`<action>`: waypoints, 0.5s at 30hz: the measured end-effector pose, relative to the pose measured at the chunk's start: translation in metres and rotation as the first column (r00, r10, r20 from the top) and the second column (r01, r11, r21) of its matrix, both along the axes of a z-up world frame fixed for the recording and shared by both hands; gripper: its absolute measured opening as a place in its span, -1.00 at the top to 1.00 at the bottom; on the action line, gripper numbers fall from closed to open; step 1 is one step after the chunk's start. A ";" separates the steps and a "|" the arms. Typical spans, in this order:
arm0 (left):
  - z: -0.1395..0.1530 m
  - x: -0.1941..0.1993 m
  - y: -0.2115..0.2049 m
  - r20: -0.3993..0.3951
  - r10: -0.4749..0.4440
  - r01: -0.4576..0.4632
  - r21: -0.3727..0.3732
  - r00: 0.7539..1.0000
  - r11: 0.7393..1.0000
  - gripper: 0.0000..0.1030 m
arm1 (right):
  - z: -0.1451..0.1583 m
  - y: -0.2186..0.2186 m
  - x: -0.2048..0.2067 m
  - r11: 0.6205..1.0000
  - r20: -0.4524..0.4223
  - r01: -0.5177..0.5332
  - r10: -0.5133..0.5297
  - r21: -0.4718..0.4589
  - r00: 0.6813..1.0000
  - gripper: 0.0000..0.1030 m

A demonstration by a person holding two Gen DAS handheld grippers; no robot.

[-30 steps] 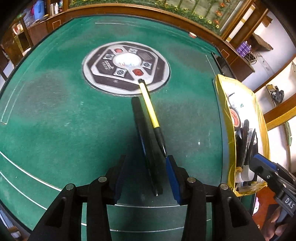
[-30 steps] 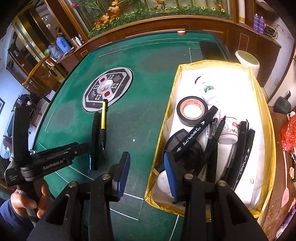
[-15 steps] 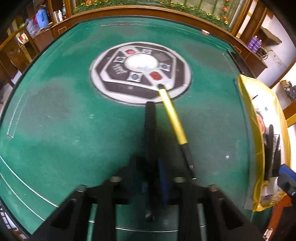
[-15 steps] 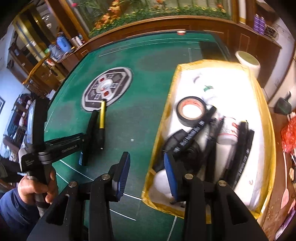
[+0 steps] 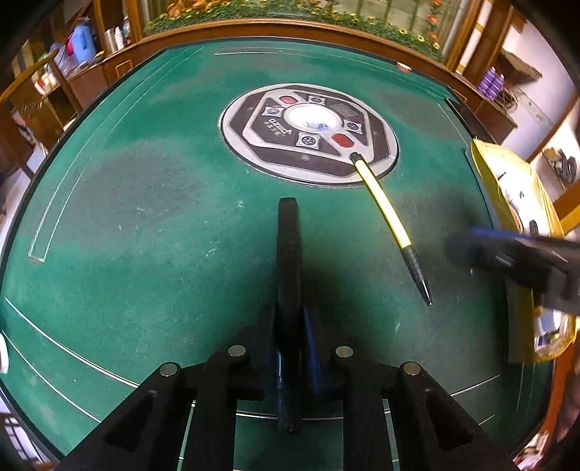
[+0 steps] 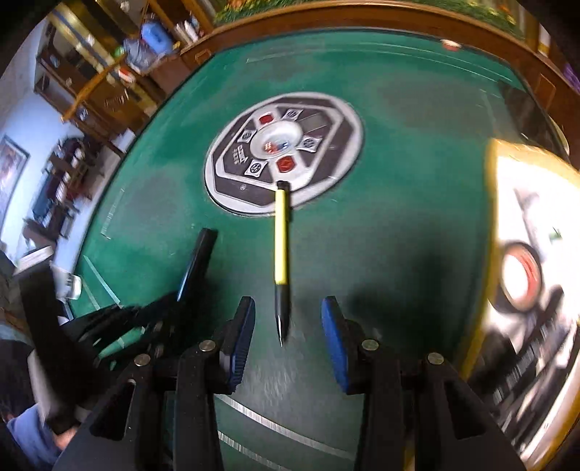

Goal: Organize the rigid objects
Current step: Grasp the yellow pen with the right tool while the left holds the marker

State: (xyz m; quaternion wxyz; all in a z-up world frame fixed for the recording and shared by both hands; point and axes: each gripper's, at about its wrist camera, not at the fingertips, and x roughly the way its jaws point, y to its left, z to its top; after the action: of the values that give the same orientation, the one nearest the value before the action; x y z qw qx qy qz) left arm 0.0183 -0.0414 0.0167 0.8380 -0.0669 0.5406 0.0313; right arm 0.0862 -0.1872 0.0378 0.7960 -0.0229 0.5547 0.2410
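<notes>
A long black marker lies on the green felt table, and my left gripper is shut on its near end. The same black marker shows at the left of the right wrist view, held by the left gripper. A yellow and black pen lies with its tip toward me, and my right gripper stands open just over that tip, pads apart on either side. In the left wrist view the yellow pen lies to the marker's right, with the blurred right gripper beyond it.
A round grey and black control panel sits in the table's middle, under the pen's far end. A yellow-rimmed box holding a tape roll and dark markers stands at the right. A wooden rail bounds the table.
My left gripper slid over the black marker and shut on it. My right gripper swung left from over the yellow box to the yellow pen's tip, still open.
</notes>
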 end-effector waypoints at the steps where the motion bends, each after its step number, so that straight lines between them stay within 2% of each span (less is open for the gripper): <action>1: 0.000 0.000 -0.001 0.002 -0.008 0.008 0.005 1.000 1.000 0.69 | -0.004 0.011 0.006 1.000 -0.001 -0.011 0.011 -0.018 1.000 0.29; 5: -0.001 0.001 0.000 0.004 -0.030 0.030 0.001 1.000 1.000 0.69 | -0.013 0.031 0.024 0.995 0.010 -0.013 0.014 -0.094 1.000 0.30; 8: -0.001 0.002 0.000 0.002 -0.046 0.046 0.004 0.999 0.999 0.69 | -0.021 0.040 0.032 0.990 0.019 -0.009 0.011 -0.144 1.000 0.42; 10: -0.001 0.002 -0.001 0.002 -0.057 0.057 0.011 0.998 0.998 0.69 | -0.027 0.045 0.034 0.987 0.009 -0.014 0.016 -0.162 1.000 0.63; 12: -0.001 0.002 -0.002 0.002 -0.067 0.067 0.017 0.998 0.998 0.69 | -0.028 0.050 0.030 0.980 0.037 -0.028 0.036 -0.195 0.999 0.83; 15: -0.001 0.001 0.000 0.009 -0.063 0.063 0.005 0.998 0.998 0.69 | -0.028 0.049 0.025 0.978 0.047 -0.032 0.043 -0.204 0.998 0.85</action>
State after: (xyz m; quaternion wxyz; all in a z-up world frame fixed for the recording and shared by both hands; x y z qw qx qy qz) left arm 0.0195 -0.0418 0.0161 0.8412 -0.0478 0.5386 0.0060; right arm 0.1108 -0.1380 0.0101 0.7987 -0.1206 0.5554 0.1976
